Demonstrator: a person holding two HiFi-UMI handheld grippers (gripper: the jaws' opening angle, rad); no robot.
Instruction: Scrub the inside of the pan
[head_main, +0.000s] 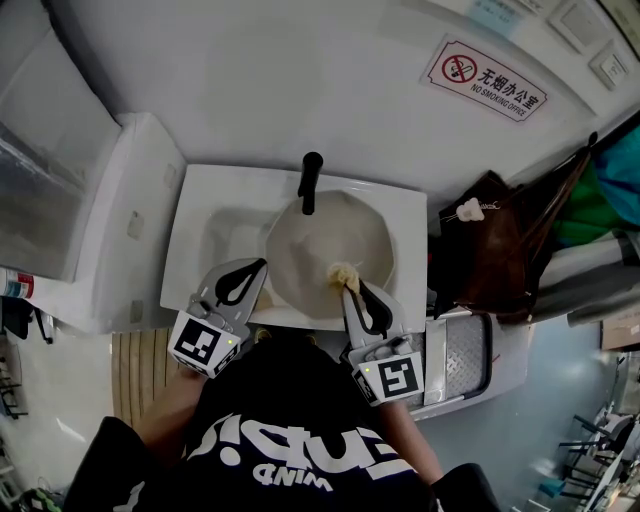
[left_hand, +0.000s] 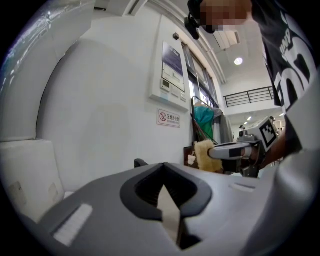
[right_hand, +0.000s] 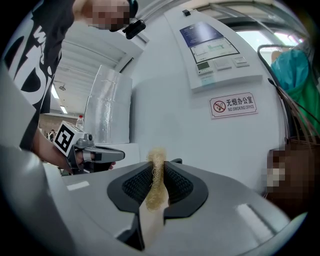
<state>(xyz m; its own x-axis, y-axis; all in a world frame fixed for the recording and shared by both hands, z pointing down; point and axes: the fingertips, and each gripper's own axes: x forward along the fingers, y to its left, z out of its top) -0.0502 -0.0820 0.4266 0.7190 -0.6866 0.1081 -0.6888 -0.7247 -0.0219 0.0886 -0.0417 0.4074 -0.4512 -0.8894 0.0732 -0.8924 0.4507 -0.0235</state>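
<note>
Pan (head_main: 330, 240) sits mid-frame in the white sink (head_main: 215, 220), black handle pointing up. Right gripper (head_main: 351, 286) pinches a yellowish scrubber (head_main: 342, 272) over its lower rim. Left gripper (head_main: 258, 265), jaws pressed together and empty, sits just beside the left rim.

Bright, even indoor light is washing everything; fisheye is bending the edges hard, corners going black, nearby gripper bodies looking soft.

A white sink (head_main: 195, 235) sits against the wall (head_main: 250, 80). Up and right of the sink hangs a no-smoking sign (head_main: 483, 80). Right of the sink, a brown bag (head_main: 505, 255) leans under green cloth (head_main: 585, 205). Left of the sink stands what may be a white cabinet (head_main: 125, 225).
</note>
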